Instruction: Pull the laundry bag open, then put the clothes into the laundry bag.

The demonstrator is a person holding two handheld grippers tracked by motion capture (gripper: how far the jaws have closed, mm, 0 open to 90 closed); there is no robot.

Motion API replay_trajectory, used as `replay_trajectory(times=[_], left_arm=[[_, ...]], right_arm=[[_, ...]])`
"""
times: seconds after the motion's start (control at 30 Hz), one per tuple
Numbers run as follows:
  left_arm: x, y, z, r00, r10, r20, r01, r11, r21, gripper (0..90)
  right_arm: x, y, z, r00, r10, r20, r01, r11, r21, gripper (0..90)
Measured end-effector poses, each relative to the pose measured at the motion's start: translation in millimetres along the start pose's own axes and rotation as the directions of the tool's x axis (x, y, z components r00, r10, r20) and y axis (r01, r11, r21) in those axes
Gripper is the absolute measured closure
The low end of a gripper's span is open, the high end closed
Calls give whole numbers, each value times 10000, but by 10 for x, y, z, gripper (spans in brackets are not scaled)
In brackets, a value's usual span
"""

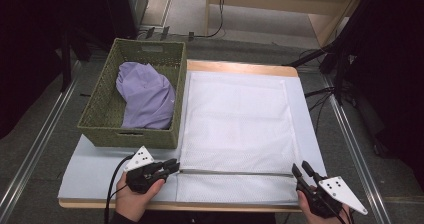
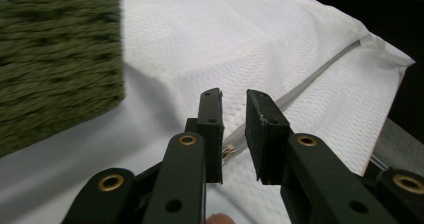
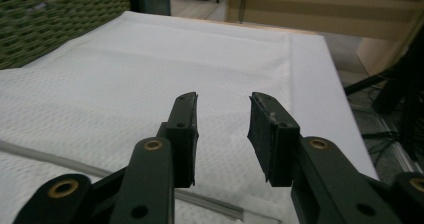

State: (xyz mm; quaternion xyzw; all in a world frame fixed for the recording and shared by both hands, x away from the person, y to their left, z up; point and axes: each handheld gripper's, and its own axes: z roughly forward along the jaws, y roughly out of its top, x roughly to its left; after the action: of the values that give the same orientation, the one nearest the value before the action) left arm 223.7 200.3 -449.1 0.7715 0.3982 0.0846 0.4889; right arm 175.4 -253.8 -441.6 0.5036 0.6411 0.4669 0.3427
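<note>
Field notes, both tongs at the near edge of the table.

White mesh laundry bag [image 1: 235,129] lies flat on the table [image 1: 240,66], long axis running away from me. Its zipper [image 1: 235,173] crosses near my end, left to right, at right angles to that axis. Green woven basket [image 1: 132,96] sits just beside the bag's left edge, with a lilac garment [image 1: 147,96] bundled inside.

My left gripper [image 1: 172,165] rests at the zipper's left end, pointing right along the zipper line. In the left gripper view the jaws stand a narrow gap apart, nothing pinched. The small metal zipper pull [image 2: 229,150] shows low in that gap, just under the left gripper [image 2: 234,100] tips. I think the pads are clear of it, but the picture is soft there and I can't rule out a touch.

My right gripper [image 1: 301,169] sits at the bag's near right corner, pointing forward and a little left. Its jaws are spread in the right gripper view, empty, with the right gripper [image 3: 222,101] tips above the mesh rather than on it.

What matters next: the pull lies at the left end, so my left hand is the nearer by far. Travel for the pull runs rightward along the zipper, toward my right hand, which is placed to pin that corner.
</note>
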Motion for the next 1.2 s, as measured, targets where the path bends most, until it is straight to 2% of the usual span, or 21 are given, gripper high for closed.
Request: replay_trajectory(times=[0.07,0.17,0.3,0.4,0.47,0.57,0.67,0.77,0.9,1.1,1.2], left_arm=[[-55,19,42,9997,191,141,-192,9998,76,805],[-122,60,105,9991,319,293,-323,9994,133,838],[-231,99,185,9990,436,103,-437,9990,76,900],[-336,117,291,9980,506,389,-514,9985,209,900],[-386,121,359,9970,525,575,-543,9980,313,900],[-464,139,473,9946,666,798,-706,9963,486,900],[-500,170,542,9933,683,935,-734,9960,514,900],[-527,190,601,9925,626,1050,-689,9960,575,900],[-573,160,682,9906,658,1200,-757,9939,802,900],[-583,93,766,9897,684,1260,-832,9897,1164,900],[-581,64,810,9893,770,1238,-939,9861,1367,900]], right_arm=[[58,22,20,9990,-187,-401,188,9998,12,656],[118,57,70,9978,-117,-657,121,9999,54,646],[215,103,176,9933,-443,-1066,475,9985,280,609],[272,115,265,9887,-602,-1374,651,9974,315,588],[301,121,332,9861,-703,-1508,797,9952,567,571],[341,139,418,9812,-300,-1909,509,9931,1054,544],[369,188,470,9795,-241,-2001,464,9931,1078,503],[393,246,514,9767,-223,-2135,417,9954,868,478],[448,292,583,9757,-295,-2172,499,9948,893,464],[502,230,688,9663,-204,-2567,552,9901,1288,464],[519,168,728,9588,-197,-2835,653,9862,1521,473]])
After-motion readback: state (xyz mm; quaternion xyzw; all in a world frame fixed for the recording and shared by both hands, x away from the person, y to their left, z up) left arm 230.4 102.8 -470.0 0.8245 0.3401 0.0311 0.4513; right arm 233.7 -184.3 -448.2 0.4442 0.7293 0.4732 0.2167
